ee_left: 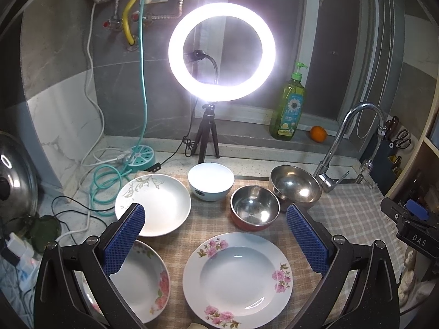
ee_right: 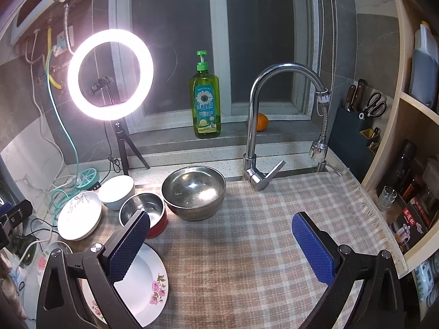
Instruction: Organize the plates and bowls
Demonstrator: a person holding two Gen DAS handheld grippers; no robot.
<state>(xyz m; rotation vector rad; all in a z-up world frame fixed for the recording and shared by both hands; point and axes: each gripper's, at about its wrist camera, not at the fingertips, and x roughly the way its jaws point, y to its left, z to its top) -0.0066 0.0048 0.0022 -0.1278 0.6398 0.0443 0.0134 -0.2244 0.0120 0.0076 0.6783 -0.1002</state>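
My left gripper [ee_left: 215, 215] hangs open above a checked cloth [ee_left: 354, 213], nothing between its blue pads. Under it lies a pink-flowered plate [ee_left: 237, 278]; a second flowered plate [ee_left: 148, 282] sits half hidden behind the left finger. Behind them stand a leaf-patterned white plate [ee_left: 156, 203], a white bowl [ee_left: 210, 181], a small steel bowl with a red outside [ee_left: 255, 208] and a large steel bowl [ee_left: 296, 186]. My right gripper [ee_right: 221, 226] is open too, over bare cloth [ee_right: 247, 246], right of the flowered plate [ee_right: 145, 282], the red-sided bowl [ee_right: 145, 213] and the large steel bowl [ee_right: 193, 192].
A lit ring light [ee_left: 221, 52] on a tripod stands behind the dishes. A faucet [ee_right: 258, 137], a green soap bottle [ee_right: 205, 101] and an orange [ee_right: 262, 122] sit at the window sill. Cables and a power strip [ee_left: 141, 159] lie left. Shelves and a knife block [ee_right: 356, 126] bound the right side.
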